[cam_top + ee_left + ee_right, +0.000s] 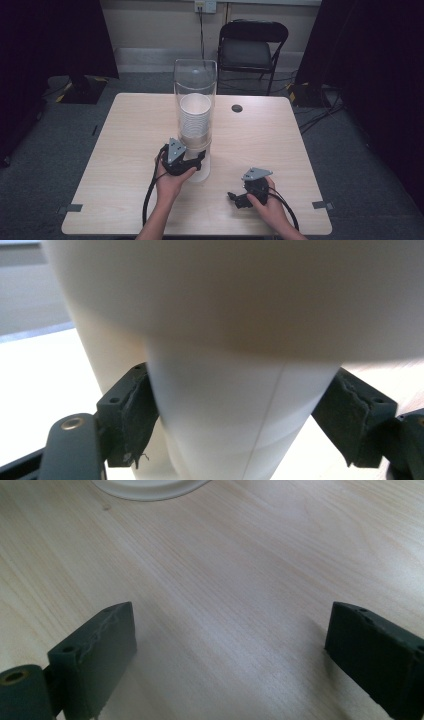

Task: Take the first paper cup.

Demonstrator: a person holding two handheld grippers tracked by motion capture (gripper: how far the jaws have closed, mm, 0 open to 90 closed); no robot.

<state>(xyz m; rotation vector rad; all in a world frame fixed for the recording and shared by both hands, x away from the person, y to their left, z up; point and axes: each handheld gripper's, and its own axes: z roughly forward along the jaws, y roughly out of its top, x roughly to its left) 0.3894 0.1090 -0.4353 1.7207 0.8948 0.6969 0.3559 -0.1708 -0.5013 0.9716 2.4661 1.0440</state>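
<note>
A: 2 grippers on the table (130, 150), 1 in each hand. Where is the left gripper (199, 159)?

B: Against the foot of the clear cup dispenser (195, 85), which stands upright near the middle of the table. In the left gripper view its jaws sit on either side of a white paper cup (235, 415), the pads pressing the cup's wall on both sides. So it is clamped on that cup.

A: And where is that cup?

B: At the bottom of the dispenser, hanging below the tube's wider white base. Above it, in the high view, a stack of white cups (195, 120) fills the lower half of the clear tube.

A: The right gripper (235, 196)?

B: Low over the bare wood near the person's edge, well apart from the dispenser, toward the right. In the right gripper view its jaws stand wide apart with nothing but table between them. Released, holding nothing.

A: Anything else in that view?

B: A curved white rim (145, 489) at the top edge, resting on the table; I cannot tell for sure what it belongs to.

A: Beyond the table?

B: 1 black folding chair (252, 47) by the far wall, and a small dark round cap (237, 108) set in the tabletop behind the dispenser.
</note>
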